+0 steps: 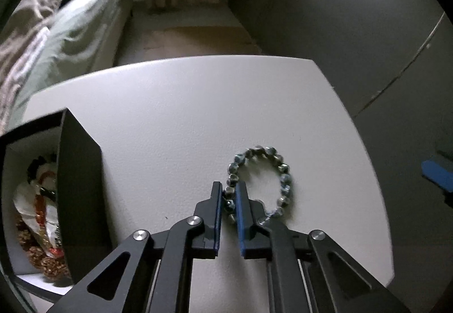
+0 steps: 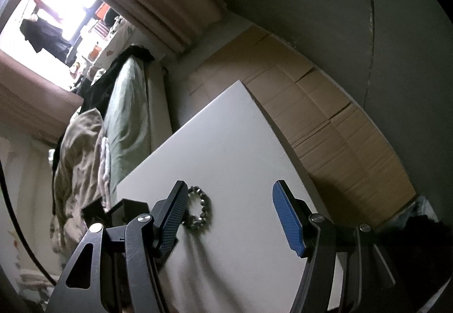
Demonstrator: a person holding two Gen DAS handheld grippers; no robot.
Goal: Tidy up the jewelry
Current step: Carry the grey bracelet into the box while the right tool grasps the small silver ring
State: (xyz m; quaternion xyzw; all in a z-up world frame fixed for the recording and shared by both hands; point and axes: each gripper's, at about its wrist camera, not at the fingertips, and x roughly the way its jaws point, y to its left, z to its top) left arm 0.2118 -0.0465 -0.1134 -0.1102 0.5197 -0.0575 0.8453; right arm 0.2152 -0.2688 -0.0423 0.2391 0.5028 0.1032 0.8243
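Observation:
A grey-blue beaded bracelet (image 1: 279,171) lies on the white table (image 1: 184,114). My left gripper (image 1: 228,189) is down at the table with its two fingers closed on the near-left beads of the bracelet. A black open box (image 1: 76,180) stands at the left and holds red, gold and brown jewelry (image 1: 42,222). In the right wrist view the same bracelet (image 2: 201,206) lies on the table (image 2: 240,143), ahead and left of centre. My right gripper (image 2: 230,194) is open and empty, held above the table.
A bed with green and patterned bedding (image 1: 56,38) runs along the table's far left side. Cardboard sheets (image 2: 325,120) cover the floor beyond the table's right edge. A dark wall (image 1: 339,15) stands behind. A bright window (image 2: 65,1) shows in the right wrist view.

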